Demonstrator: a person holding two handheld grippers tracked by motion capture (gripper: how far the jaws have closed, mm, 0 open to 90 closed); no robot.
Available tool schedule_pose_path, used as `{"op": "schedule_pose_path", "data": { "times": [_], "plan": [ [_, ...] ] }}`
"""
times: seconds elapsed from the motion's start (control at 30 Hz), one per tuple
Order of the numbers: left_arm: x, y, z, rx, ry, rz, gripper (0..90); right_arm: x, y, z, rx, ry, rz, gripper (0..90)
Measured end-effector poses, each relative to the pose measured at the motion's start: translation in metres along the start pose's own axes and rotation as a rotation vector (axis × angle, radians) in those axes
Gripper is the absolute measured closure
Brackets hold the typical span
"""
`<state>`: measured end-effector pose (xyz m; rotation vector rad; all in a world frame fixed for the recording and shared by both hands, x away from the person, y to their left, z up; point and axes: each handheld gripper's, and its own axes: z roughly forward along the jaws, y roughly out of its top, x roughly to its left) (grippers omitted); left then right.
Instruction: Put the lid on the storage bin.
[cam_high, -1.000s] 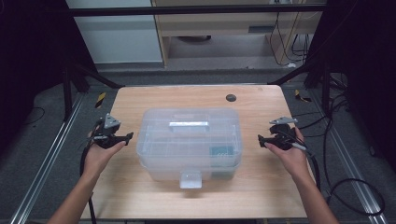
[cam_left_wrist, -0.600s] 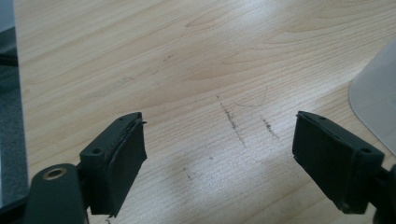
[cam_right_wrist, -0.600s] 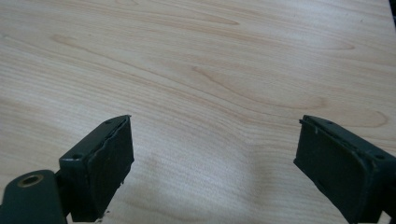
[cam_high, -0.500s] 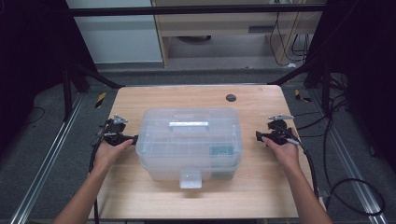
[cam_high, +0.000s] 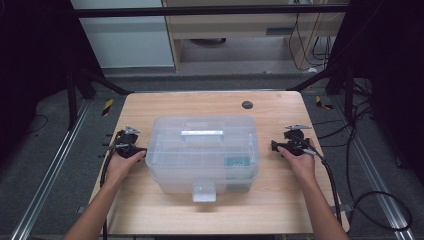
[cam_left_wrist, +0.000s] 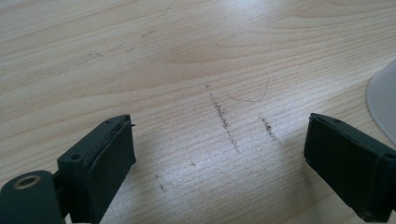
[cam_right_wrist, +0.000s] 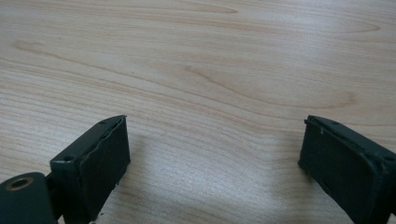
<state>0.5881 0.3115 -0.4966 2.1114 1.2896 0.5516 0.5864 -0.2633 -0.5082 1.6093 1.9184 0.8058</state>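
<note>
A clear plastic storage box (cam_high: 204, 150) with a lid, a top handle and a front latch (cam_high: 204, 191) stands in the middle of the wooden table (cam_high: 165, 105). My left gripper (cam_high: 137, 149) rests on the table just left of the box, its jaws open over bare wood (cam_left_wrist: 219, 149); a pale edge of the box (cam_left_wrist: 384, 100) shows at the right of its view. My right gripper (cam_high: 276, 146) sits on the table just right of the box, apart from it, jaws open with bare wood between them (cam_right_wrist: 212, 154).
A small dark round spot (cam_high: 247, 105) lies near the table's far edge. Cables trail from both grippers off the table sides. Metal rails run along the floor at left and right, and cabinets stand beyond the far edge.
Both hands have moved inward toward the box and lowered; the left gripper now sits close against the box's left side, the right a short gap from its right side.
</note>
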Motion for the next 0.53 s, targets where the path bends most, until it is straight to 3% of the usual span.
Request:
{"op": "schedule_pose_path", "data": {
  "times": [0.17, 0.27, 0.53],
  "plan": [
    [-0.0022, -0.0025, 0.0048, -0.012, -0.004, -0.024, 5.6, 0.0048, -0.0009, 0.0026, -0.023, 0.003, 0.005, 5.8],
    [-0.0030, -0.0073, 0.0068, -0.060, -0.003, -0.031, 3.7, 0.0063, 0.0000, 0.0038, -0.017, 0.001, 0.009, 4.2],
    [-0.0032, -0.0074, 0.0074, -0.050, 0.008, -0.039, 0.0, 0.0084, -0.0005, 0.0040, -0.006, -0.038, 0.051, 0.3]
  ]
}}
